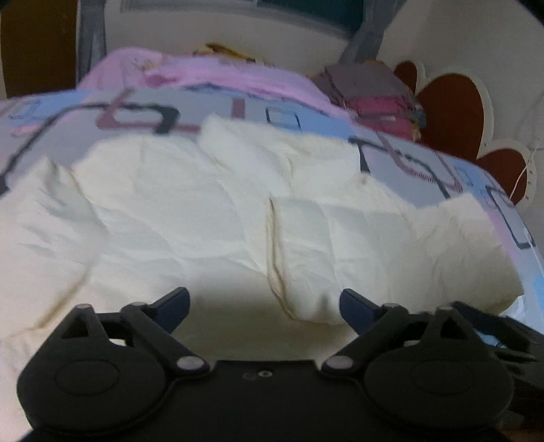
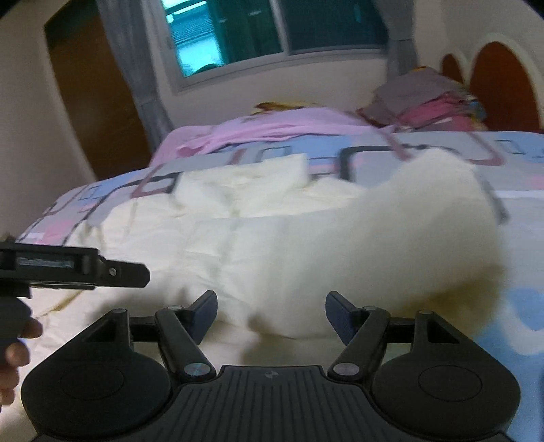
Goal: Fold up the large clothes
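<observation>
A large cream garment [image 1: 170, 221] lies crumpled across a bed with a blue, pink and grey patterned sheet [image 1: 68, 115]. A seam or placket runs down its middle. My left gripper [image 1: 263, 299] hovers over the garment's near edge, its jaws wide apart with nothing gripped. In the right wrist view the same garment [image 2: 272, 244] spreads ahead, and a blurred cream flap [image 2: 425, 231] stands up on the right. My right gripper [image 2: 271, 302] is open just above the cloth, its pads clear of it. The left gripper [image 2: 129, 273] shows side-on at the left, held by a hand [image 2: 17, 343].
A stack of folded clothes [image 2: 425, 98] sits at the far right of the bed beside a red heart-shaped headboard [image 1: 452, 112]. A pink cloth [image 2: 272, 129] lies along the far side. A window [image 2: 238, 30] and a brown door [image 2: 95, 102] are behind.
</observation>
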{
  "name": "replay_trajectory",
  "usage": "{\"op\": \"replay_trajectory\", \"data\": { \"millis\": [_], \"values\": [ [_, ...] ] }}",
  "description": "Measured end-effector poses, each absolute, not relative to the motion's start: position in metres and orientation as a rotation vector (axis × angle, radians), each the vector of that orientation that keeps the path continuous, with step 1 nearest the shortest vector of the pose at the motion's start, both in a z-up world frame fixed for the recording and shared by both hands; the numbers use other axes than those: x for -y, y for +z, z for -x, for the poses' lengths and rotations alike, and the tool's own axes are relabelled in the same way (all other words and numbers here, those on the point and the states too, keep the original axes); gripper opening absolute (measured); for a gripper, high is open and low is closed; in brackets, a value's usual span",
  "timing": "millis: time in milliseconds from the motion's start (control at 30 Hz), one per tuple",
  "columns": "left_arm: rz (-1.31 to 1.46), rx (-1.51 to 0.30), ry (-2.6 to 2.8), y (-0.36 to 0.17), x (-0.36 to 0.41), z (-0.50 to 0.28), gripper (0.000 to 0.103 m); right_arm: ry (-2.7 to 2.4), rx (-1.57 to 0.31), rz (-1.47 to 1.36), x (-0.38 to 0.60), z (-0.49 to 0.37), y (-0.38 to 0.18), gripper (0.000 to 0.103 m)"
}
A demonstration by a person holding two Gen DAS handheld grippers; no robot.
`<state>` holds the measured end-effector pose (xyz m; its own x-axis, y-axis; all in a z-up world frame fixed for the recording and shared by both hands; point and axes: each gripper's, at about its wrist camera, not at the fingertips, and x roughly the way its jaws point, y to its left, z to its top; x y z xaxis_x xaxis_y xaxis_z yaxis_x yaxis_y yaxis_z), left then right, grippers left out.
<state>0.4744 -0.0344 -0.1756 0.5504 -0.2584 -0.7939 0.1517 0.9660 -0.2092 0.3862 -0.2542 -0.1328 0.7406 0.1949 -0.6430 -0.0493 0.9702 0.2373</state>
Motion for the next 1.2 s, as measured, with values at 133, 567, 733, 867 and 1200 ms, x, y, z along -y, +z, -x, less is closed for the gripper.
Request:
{"op": "replay_trajectory", "data": {
  "millis": [133,567,733,867,1200],
  "values": [
    [0.148,-0.996,-0.264,-0.199,0.048,-0.490,0.065,0.053,-0.734,-0.180,0.286,-0.368,-0.133,0.070],
    [0.177,-1.020,-0.378,-0.214,0.093,-0.502,0.056,-0.082,-0.748,-0.187,0.332,-0.346,-0.134,0.070],
    [0.213,-0.991,-0.414,-0.216,0.096,-0.501,0.016,-0.124,-0.786,-0.181,0.343,-0.357,-0.150,0.070],
    [0.235,-0.919,-0.424,-0.199,0.084,-0.495,0.006,-0.132,-0.795,-0.183,0.345,-0.364,-0.159,0.070],
    [0.230,-0.734,-0.261,-0.135,-0.004,-0.489,0.005,-0.074,-0.793,-0.200,0.331,-0.391,-0.165,0.039]
  ]
}}
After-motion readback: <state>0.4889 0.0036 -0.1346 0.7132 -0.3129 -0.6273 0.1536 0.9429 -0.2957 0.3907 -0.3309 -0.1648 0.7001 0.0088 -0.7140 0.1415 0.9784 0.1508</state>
